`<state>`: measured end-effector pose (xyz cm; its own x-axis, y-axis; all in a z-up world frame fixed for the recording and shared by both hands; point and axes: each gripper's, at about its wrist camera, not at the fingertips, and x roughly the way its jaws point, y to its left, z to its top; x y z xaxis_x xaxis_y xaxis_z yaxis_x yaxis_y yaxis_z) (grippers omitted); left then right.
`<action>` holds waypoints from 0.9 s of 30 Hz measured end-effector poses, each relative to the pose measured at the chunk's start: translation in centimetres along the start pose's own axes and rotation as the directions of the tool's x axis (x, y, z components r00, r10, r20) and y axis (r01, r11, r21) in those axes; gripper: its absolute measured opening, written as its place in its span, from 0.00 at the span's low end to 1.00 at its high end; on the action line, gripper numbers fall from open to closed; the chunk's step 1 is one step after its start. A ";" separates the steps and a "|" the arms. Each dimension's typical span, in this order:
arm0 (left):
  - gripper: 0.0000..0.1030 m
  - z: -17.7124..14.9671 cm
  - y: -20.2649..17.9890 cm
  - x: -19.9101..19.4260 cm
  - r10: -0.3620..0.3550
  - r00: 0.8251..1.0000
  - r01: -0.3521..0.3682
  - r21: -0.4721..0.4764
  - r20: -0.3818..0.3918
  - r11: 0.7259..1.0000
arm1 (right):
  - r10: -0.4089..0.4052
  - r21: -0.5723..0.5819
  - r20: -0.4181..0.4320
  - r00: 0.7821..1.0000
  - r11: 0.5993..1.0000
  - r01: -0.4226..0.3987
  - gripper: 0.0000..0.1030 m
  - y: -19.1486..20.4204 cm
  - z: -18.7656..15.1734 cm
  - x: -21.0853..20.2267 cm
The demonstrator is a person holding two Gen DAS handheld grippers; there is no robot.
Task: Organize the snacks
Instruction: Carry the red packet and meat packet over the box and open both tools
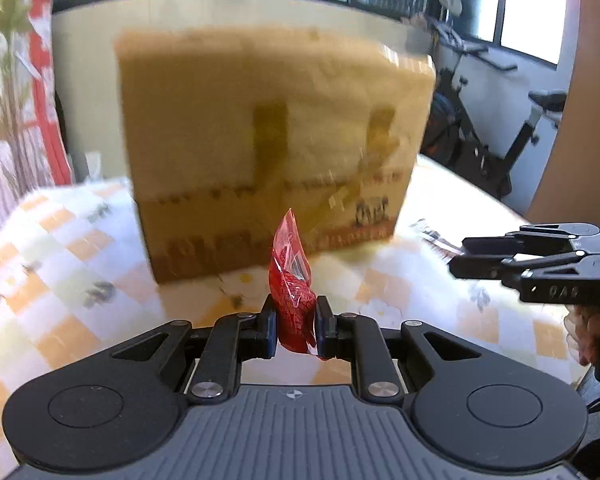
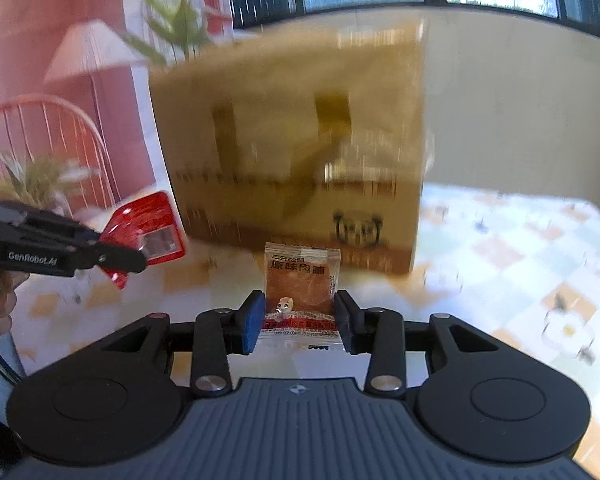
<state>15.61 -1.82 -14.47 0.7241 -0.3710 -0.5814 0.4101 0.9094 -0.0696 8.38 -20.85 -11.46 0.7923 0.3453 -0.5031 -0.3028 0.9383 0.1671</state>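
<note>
A: Where are the snacks?

B: The left gripper (image 1: 296, 326) has its jaws pinched nearly closed on a red packet (image 1: 293, 284), which stands up toward twelve o'clock. The right gripper (image 2: 299, 322) has its jaws partly open, clamping a clear jerky packet (image 2: 302, 284) by its side edges.

A: And what is hard to see?

B: The cardboard box (image 1: 276, 152) at twelve o'clock on the checked counter (image 1: 60, 248) is blurred, its print unreadable.

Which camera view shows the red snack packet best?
The right wrist view: the red snack packet shows its broad face, clamped in the left gripper. The left wrist view shows the packet only edge-on and crumpled.
</note>
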 end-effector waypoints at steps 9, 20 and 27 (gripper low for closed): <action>0.18 8.1 2.0 -5.2 0.046 0.978 -0.053 0.033 0.201 0.998 | 0.019 -0.087 0.196 0.980 0.996 -0.002 0.39 0.4 11.5 -2.7; 0.17 16.3 3.0 0.3 0.090 0.960 -0.093 -0.001 0.264 0.996 | -0.031 -0.170 0.119 0.992 0.984 0.051 0.39 0.0 20.1 6.7; 0.53 18.4 3.6 3.6 0.110 0.971 -0.102 -0.050 0.213 0.994 | -0.094 -0.139 0.049 0.994 0.985 0.100 0.52 -0.3 20.6 10.6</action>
<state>29.89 -3.39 -1.94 0.8662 -0.3002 -0.3995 0.3060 0.9507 -0.0508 27.76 -17.08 0.67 0.8425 0.2557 -0.4741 -0.2923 0.9563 -0.0036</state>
